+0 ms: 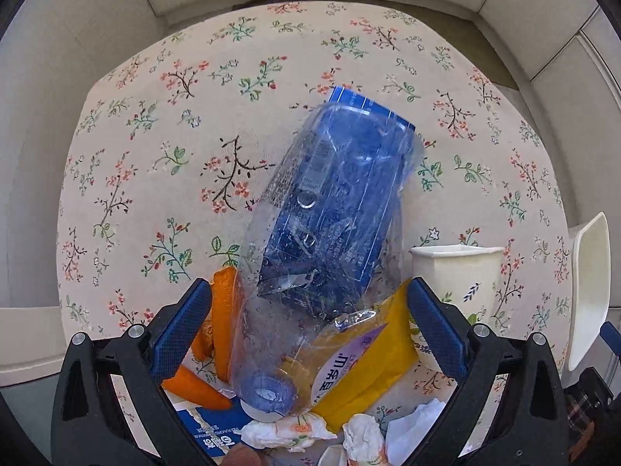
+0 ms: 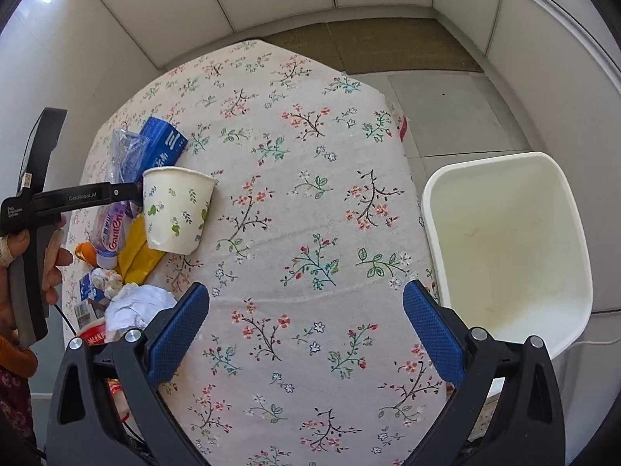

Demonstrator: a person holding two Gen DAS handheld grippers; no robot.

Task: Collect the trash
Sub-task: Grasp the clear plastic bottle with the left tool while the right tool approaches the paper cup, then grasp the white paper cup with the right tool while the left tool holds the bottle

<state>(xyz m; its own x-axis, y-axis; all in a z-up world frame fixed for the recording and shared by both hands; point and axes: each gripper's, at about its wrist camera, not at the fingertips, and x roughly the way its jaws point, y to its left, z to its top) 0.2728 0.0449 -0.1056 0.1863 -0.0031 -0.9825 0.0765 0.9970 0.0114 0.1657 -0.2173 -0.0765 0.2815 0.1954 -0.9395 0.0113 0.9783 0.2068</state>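
A crushed clear plastic bottle (image 1: 310,209) with a blue cap (image 1: 268,392) lies on a blue box (image 1: 372,112), cap end toward me. My left gripper (image 1: 308,330) is open, its blue pads either side of the bottle's lower half, not pressing it. Around it lie orange peel (image 1: 223,310), a yellow wrapper (image 1: 372,361) and crumpled tissues (image 1: 365,439). A flowered paper cup (image 1: 454,272) stands to the right. My right gripper (image 2: 304,330) is open over bare tablecloth, holding nothing. The trash pile (image 2: 128,233) and cup (image 2: 178,209) sit to its left.
A white bin (image 2: 504,252) stands off the table's right edge, its inside bare; its rim (image 1: 590,291) also shows in the left wrist view. The floral tablecloth (image 2: 310,194) covers the table. A hand (image 2: 58,260) holds the left gripper's black body (image 2: 77,196).
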